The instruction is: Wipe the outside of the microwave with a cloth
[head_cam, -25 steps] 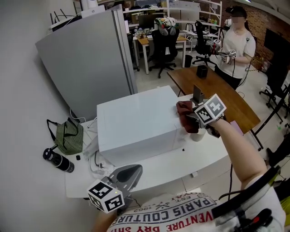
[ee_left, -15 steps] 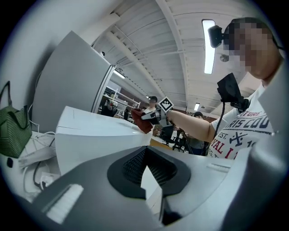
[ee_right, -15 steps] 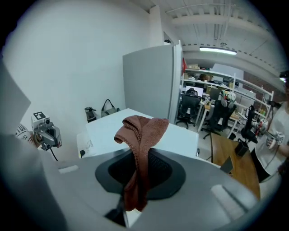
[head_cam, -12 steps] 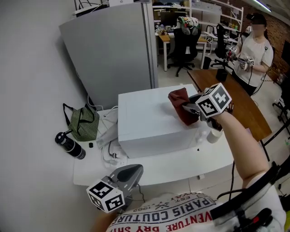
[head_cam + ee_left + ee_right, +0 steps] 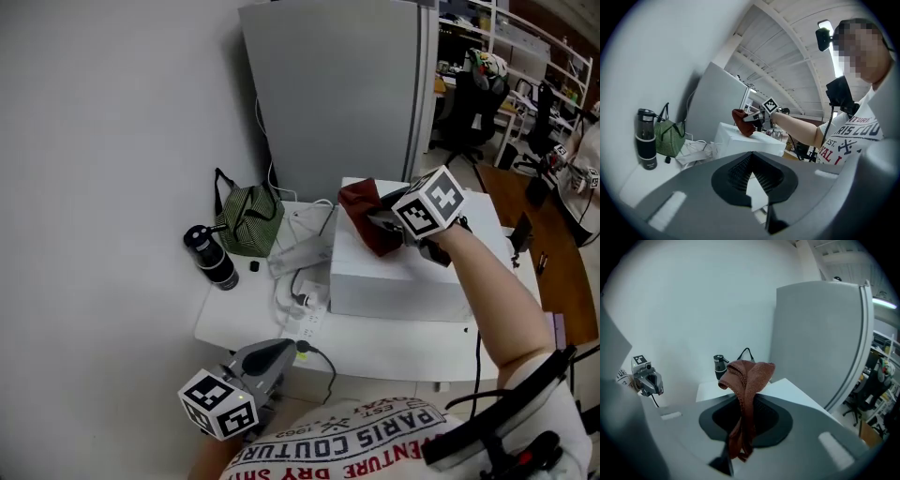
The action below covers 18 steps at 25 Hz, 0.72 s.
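Note:
The white microwave (image 5: 403, 277) stands on a white table (image 5: 246, 323). My right gripper (image 5: 382, 223) is over the microwave's top near its back left corner, shut on a dark red cloth (image 5: 364, 217) that lies bunched on the top. In the right gripper view the cloth (image 5: 747, 378) rises out of the jaws and folds over above the microwave top (image 5: 787, 387). My left gripper (image 5: 261, 359) hangs low in front of the table edge, shut with nothing in it. In the left gripper view it (image 5: 750, 158) points toward the microwave (image 5: 740, 141) and the cloth (image 5: 740, 123).
Left of the microwave are a green striped bag (image 5: 246, 221), a black bottle (image 5: 211, 259) and white cables with a power strip (image 5: 302, 305). A grey partition (image 5: 347, 89) stands right behind. A brown desk (image 5: 565, 258) and office chairs lie to the right.
My right gripper has dragged the cloth leftward across the microwave's top, from its right edge to the back left corner. The left gripper has stayed low in front.

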Tool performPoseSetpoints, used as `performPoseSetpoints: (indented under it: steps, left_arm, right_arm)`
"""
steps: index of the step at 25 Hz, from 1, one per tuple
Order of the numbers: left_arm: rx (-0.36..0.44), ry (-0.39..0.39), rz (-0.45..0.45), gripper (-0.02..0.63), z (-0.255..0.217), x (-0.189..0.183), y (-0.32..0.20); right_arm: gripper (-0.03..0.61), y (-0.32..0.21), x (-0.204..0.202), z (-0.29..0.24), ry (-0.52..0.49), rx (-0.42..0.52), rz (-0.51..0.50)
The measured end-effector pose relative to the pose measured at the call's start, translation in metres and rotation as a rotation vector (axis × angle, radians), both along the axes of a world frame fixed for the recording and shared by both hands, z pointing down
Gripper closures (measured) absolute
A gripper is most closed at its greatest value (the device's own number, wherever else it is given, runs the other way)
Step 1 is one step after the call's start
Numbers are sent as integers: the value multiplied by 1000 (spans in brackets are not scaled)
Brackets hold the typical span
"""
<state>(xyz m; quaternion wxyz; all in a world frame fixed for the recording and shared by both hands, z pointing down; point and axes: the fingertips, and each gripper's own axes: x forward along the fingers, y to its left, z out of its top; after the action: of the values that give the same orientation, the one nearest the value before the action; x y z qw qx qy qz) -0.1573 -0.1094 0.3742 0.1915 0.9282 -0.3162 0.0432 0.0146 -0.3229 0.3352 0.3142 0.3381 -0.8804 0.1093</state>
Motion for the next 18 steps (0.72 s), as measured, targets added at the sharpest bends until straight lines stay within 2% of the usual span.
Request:
performPoseSetpoints:
  steps: [4, 9, 14, 18]
  left_arm:
    - [-4, -1, -89, 608, 1, -31, 3]
    - [-9, -4, -154, 607, 5, -52, 2]
    - [-12, -2, -146, 608, 4, -51, -6]
    - [-10, -7, -121, 609, 1, -39, -9]
  right_arm:
    - [525, -22, -34, 17, 30, -31, -38]
    - [525, -41, -41, 54, 127, -80, -30]
    - [525, -49, -38, 57, 93, -120, -19]
    - [525, -50, -27, 56, 100, -115, -7]
